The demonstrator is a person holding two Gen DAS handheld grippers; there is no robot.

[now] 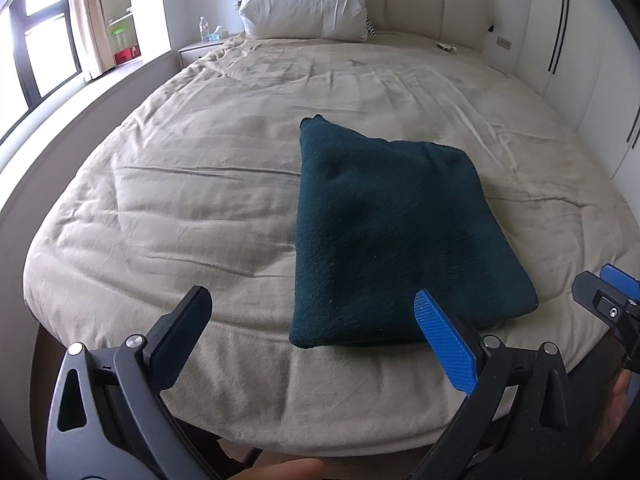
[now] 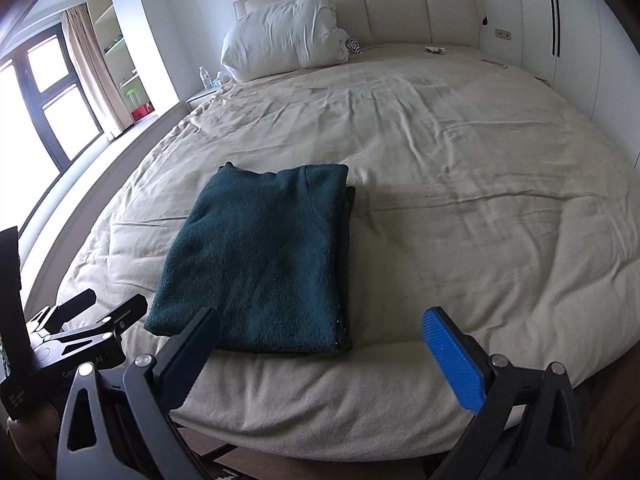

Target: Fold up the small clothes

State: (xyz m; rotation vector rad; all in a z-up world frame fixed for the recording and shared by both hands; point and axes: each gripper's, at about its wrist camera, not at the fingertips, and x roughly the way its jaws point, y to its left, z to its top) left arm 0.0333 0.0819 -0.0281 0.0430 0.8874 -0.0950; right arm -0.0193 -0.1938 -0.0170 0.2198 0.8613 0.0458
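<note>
The sweater point(image 1: 400, 236) lies folded in a neat rectangle near the foot of the bed point(image 1: 200, 208). Both the left gripper point(image 1: 312, 320) and the right gripper point(image 2: 324, 332) hang spread wide, holding nothing, just short of its near edge. If a finger catches only the top layer, I'd guess the fold drags open. No containers here that I can see.
</note>
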